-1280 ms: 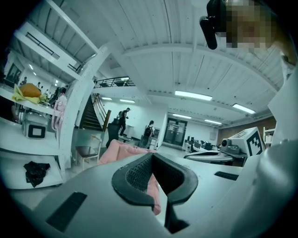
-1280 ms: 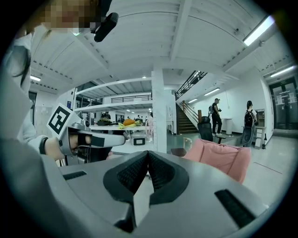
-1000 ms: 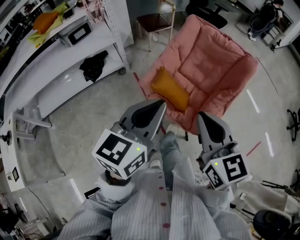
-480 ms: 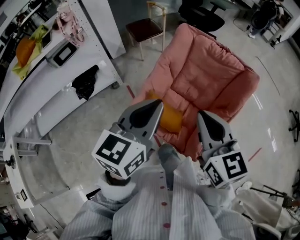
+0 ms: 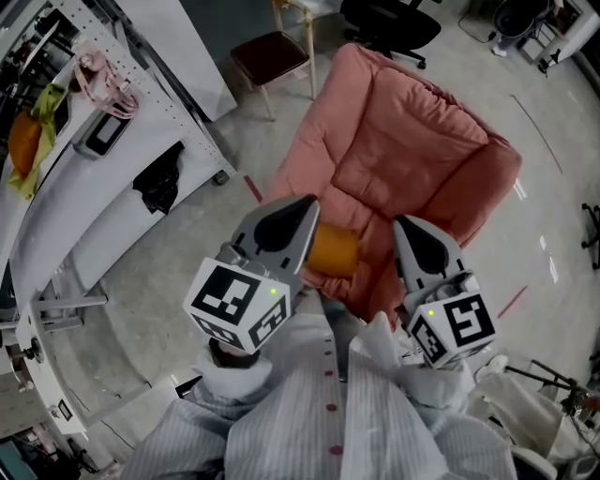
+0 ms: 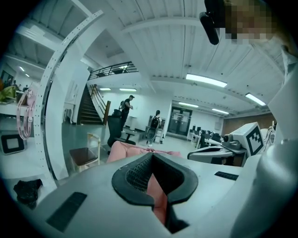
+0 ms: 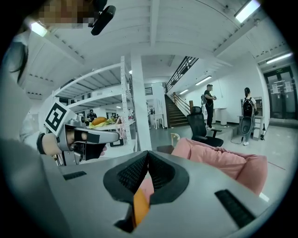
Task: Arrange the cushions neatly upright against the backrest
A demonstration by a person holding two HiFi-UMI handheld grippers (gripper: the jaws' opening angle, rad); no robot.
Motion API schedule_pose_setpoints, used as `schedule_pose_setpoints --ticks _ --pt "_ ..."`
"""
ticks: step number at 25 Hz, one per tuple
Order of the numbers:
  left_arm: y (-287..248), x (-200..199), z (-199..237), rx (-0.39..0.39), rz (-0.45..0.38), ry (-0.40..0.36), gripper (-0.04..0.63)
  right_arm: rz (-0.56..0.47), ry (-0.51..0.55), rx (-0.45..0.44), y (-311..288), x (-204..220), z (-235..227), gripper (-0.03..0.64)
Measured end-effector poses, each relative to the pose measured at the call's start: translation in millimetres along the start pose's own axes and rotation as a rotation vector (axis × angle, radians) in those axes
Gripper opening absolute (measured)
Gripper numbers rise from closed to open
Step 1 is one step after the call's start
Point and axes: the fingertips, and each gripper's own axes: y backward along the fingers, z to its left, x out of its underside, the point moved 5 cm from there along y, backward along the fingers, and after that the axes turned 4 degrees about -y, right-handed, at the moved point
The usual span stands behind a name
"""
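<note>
A pink padded armchair (image 5: 412,150) stands on the floor ahead of me. One orange cushion (image 5: 335,249) lies on the front left of its seat, partly hidden behind my left gripper (image 5: 307,202). That gripper is shut and empty, held above the cushion's left end. My right gripper (image 5: 403,225) is also shut and empty, over the seat's front edge. In the left gripper view the shut left gripper (image 6: 151,157) points at the armchair (image 6: 125,151). In the right gripper view the cushion (image 7: 140,204) shows below the shut right gripper (image 7: 148,153), with the armchair (image 7: 223,160) beyond.
A white shelving unit (image 5: 84,202) runs along the left, with a black cloth (image 5: 157,184) on it. A small chair with a dark seat (image 5: 270,52) and a black office chair (image 5: 389,19) stand behind the armchair. Two people (image 6: 139,118) stand far off.
The armchair and the orange cushion have drawn closer under both grippers as I step nearer. The cushion is now partly hidden by the left gripper. Both grippers stay shut.
</note>
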Motion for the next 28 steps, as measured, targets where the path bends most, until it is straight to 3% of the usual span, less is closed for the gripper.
schedule_pose_setpoints --ticks 11,17,28 --pt "-50.3 22.5 43.4 0.017 0.125 0.004 0.011 0.091 -0.084 0.059 -44.3 27.4 -40.0 0.014" --pt "-67.2 74.2 70.9 0.001 0.236 0.044 0.011 0.156 -0.156 0.092 -75.3 73.1 -62.3 0.014" --pt "-91.7 184.2 109.8 -0.035 0.414 0.04 0.012 0.29 -0.3 0.122 -122.8 188.4 -93.3 0.015"
